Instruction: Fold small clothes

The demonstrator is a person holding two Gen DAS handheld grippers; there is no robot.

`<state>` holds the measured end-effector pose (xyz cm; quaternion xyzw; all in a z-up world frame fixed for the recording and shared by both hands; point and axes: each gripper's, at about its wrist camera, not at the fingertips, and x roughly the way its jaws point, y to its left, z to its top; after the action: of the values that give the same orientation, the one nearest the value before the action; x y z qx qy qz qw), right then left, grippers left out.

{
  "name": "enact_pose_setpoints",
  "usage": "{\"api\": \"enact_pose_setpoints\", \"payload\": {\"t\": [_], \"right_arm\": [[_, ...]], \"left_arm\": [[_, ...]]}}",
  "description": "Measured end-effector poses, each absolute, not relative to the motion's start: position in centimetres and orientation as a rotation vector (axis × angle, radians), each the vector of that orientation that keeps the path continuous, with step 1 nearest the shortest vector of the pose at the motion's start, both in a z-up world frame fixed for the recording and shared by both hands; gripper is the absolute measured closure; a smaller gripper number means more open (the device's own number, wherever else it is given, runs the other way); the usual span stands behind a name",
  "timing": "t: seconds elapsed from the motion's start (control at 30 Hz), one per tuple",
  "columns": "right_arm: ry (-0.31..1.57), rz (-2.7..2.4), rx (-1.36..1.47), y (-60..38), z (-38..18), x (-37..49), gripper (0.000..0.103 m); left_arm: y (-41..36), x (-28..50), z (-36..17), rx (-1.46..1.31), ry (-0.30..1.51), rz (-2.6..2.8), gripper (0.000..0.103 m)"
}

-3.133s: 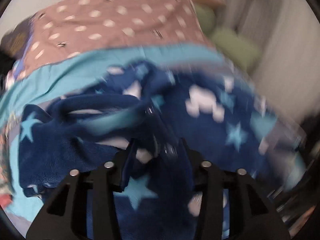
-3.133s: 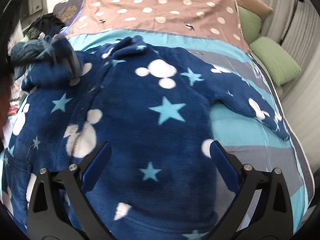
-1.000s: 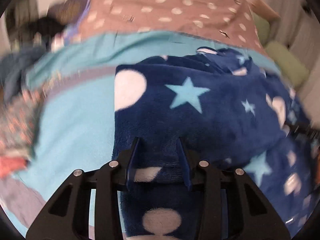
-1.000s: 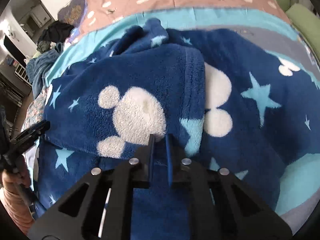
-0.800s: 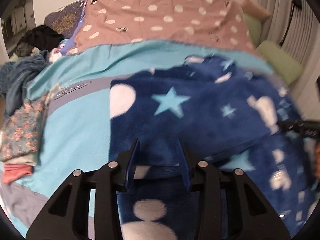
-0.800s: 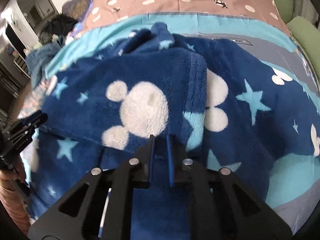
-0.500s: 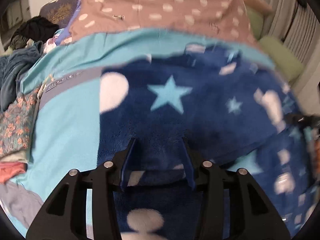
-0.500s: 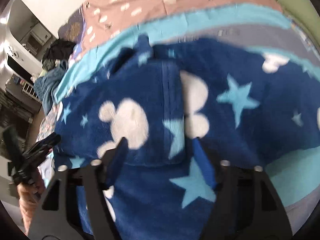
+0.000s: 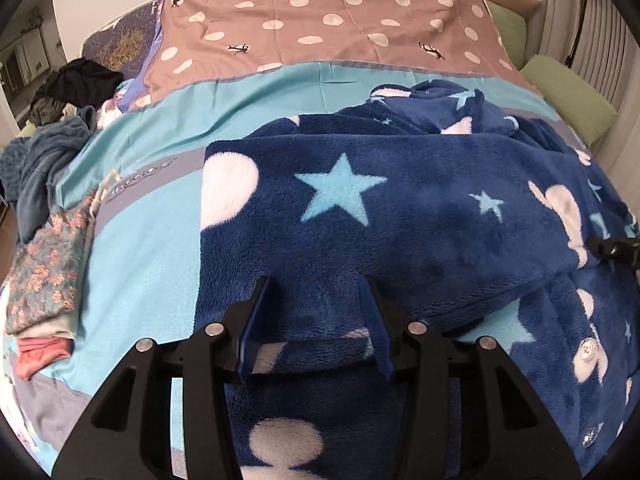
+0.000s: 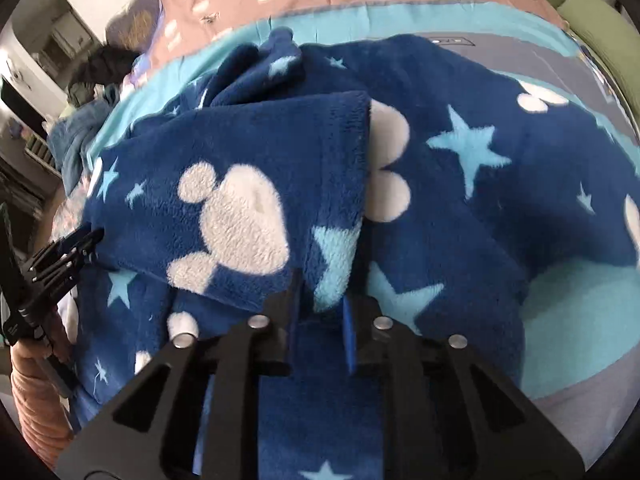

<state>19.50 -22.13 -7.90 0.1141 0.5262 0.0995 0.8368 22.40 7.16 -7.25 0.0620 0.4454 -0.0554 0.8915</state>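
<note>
A dark blue fleece garment [image 9: 400,220] with stars and white mouse heads lies spread on the bed. One side is folded over its middle as a flap [image 10: 240,200]. My left gripper [image 9: 314,284] sits over the flap's near edge. Its jaws stand apart and the flat fleece runs past both fingers. My right gripper [image 10: 320,288] is at the flap's near right corner. Its jaws are closing to a narrow gap, with the corner at their tips. Each gripper also shows in the other's view, the left gripper [image 10: 60,252] and the right gripper [image 9: 612,248].
The turquoise and grey blanket [image 9: 148,240] covers the bed, with a pink spotted sheet [image 9: 320,20] behind it. Folded floral clothes [image 9: 44,280] and a heap of dark clothes [image 9: 40,168] lie at the left. Green cushions [image 9: 568,96] line the right wall. A hand [image 10: 32,380] holds the left gripper.
The garment's side has been folded over its middle. My right jaws let go and spread wide, then narrowed again at the flap's corner. My left jaws widened a little.
</note>
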Motion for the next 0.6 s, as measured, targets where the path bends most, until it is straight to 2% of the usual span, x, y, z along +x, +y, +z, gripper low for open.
{"api": "enact_pose_setpoints", "payload": {"t": [0.03, 0.1, 0.27, 0.4, 0.47, 0.5, 0.53, 0.6], "right_arm": [[1.099, 0.208, 0.253, -22.5, -7.3, 19.3, 0.063], [1.031, 0.178, 0.267, -23.8, -5.8, 18.7, 0.048], [0.973, 0.128, 0.276, -26.3, -3.8, 18.4, 0.048], [0.966, 0.086, 0.39, -31.0, -4.6, 17.8, 0.046], [0.951, 0.028, 0.484, -34.7, -5.4, 17.1, 0.041], [0.934, -0.028, 0.529, -36.7, -5.9, 16.7, 0.033], [0.919, -0.069, 0.568, -38.8, -6.2, 16.0, 0.033], [0.88, -0.17, 0.699, -43.7, -7.3, 14.5, 0.033]], "left_arm": [[7.2, 22.3, -7.0, 0.128, 0.927, -0.114, 0.055], [7.2, 22.2, -6.1, 0.093, 0.929, -0.129, 0.056], [5.9, 22.1, -3.8, 0.028, 0.872, -0.188, 0.056], [3.4, 22.5, -5.4, 0.057, 0.925, -0.241, 0.056], [2.2, 22.8, -7.6, 0.093, 0.992, -0.256, 0.054], [1.6, 22.7, -8.6, 0.141, 0.98, -0.246, 0.053], [0.8, 22.2, -8.9, 0.218, 0.92, -0.241, 0.052], [0.6, 22.1, -8.8, 0.233, 0.922, -0.234, 0.052]]}}
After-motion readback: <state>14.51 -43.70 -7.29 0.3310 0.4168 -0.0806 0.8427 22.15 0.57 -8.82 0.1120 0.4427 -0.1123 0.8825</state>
